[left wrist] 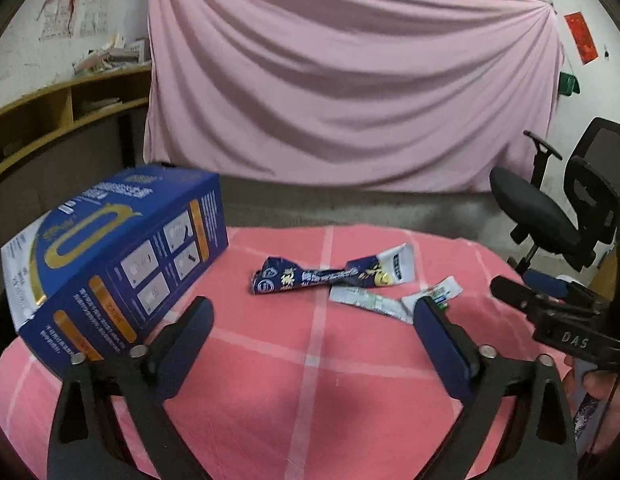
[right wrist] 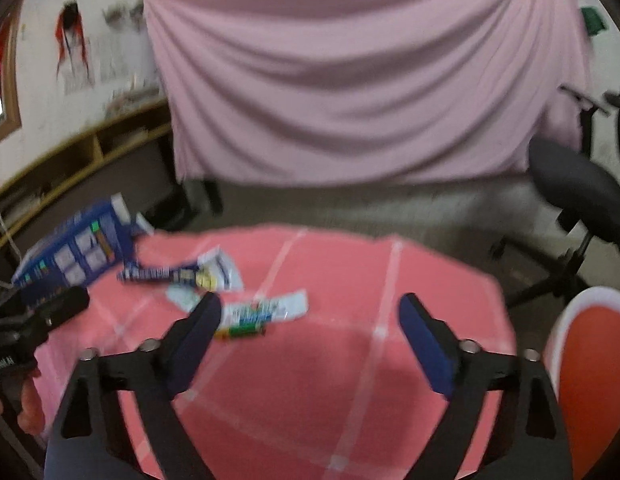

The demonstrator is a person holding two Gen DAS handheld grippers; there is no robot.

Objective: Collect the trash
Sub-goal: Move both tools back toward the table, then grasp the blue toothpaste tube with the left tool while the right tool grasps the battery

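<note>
A crumpled dark blue wrapper [left wrist: 330,276] lay in the middle of the pink cloth [left wrist: 269,360], with smaller pale wrappers [left wrist: 374,302] just beside it. A big blue box [left wrist: 117,256] sat nearby. The left gripper [left wrist: 314,312] and the right gripper [right wrist: 310,312] were both wide apart, holding nothing.

tablecloth [left wrist: 350,360]: coral pink w/ pale pink grid lines
box [left wrist: 121,256]: dark blue, gold arc + orange bars, white panels, far left
twisted wrapper [left wrist: 310,278]: navy w/ white + yellow print
flat wrapper [left wrist: 370,304]: pale grey-white w/ green bits
right wrapper [right wrist: 265,314]: white, green + blue print
drape [left wrist: 342,92]: plain pink, far
chair [left wrist: 546,216]: black
left gripper [left wrist: 314,312]: black, blue pads
right gripper [right wrist: 310,312]: black, blue pads
shelf [left wrist: 65,96]: tan wood
bin [right wrist: 590,380]: orange-red, white rim, near right
</note>
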